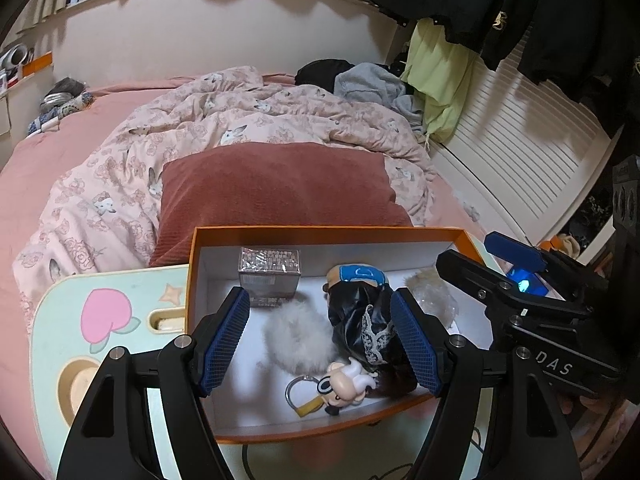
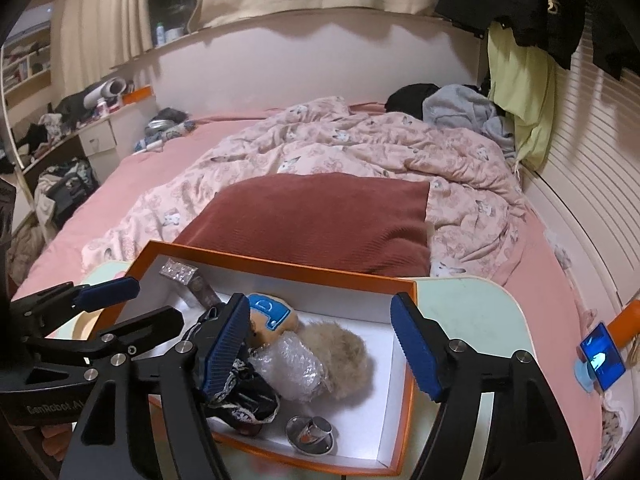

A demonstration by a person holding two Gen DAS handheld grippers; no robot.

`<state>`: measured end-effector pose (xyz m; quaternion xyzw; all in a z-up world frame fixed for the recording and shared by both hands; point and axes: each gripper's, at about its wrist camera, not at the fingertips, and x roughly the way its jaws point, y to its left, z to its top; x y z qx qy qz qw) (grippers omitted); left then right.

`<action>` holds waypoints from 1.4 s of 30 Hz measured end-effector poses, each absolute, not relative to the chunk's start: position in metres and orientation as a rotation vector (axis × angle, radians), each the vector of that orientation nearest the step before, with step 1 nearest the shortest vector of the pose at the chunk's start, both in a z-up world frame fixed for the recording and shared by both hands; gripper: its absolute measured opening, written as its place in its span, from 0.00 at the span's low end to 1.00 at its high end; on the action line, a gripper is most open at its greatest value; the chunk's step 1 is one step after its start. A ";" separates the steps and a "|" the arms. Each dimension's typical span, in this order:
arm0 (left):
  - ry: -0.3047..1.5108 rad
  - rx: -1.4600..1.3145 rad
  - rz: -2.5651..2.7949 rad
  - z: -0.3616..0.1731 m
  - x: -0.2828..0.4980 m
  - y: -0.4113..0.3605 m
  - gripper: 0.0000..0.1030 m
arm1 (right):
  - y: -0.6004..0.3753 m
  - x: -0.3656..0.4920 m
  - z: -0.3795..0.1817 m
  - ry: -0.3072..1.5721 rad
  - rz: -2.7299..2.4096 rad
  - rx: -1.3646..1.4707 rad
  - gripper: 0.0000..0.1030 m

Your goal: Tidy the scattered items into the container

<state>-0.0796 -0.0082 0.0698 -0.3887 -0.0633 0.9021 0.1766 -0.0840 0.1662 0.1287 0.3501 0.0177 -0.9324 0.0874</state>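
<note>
An orange box with a white inside [image 1: 208, 236] [image 2: 412, 360] stands on a pale green bed tray. In it lie a grey wrapped box [image 1: 269, 276], a white fur pom [image 1: 298, 340], a doll in black clothes with a blue cap [image 1: 360, 308] [image 2: 272, 314], a small figure keychain [image 1: 344, 388], a tan fur ball [image 2: 344, 356], a bubble-wrapped item [image 2: 288, 372] and a shiny metal piece [image 2: 312, 432]. My left gripper [image 1: 322, 344] is open and empty over the box. My right gripper [image 2: 320, 354] is open and empty over the box; it also shows at the right of the left wrist view [image 1: 500, 264].
The tray [image 1: 72, 320] has a peach print and cut-outs. Behind it lie a dark red pillow [image 1: 276, 184], a pink rabbit-print quilt [image 1: 240, 120] and a clothes pile [image 1: 360, 76]. A lit phone on a stand [image 2: 602, 356] sits at the right. Slatted white panels line the right wall.
</note>
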 end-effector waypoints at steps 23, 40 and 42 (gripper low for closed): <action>-0.093 -1.163 2.544 0.044 0.030 -0.001 0.71 | 0.172 0.033 0.082 0.022 -2.699 1.211 0.73; 0.017 -1.375 2.730 -0.011 0.026 -0.010 1.00 | 0.155 0.036 0.033 0.152 -2.631 1.386 1.00; 0.031 -1.359 2.730 -0.012 0.027 -0.010 1.00 | 0.155 0.034 0.032 0.150 -2.630 1.387 1.00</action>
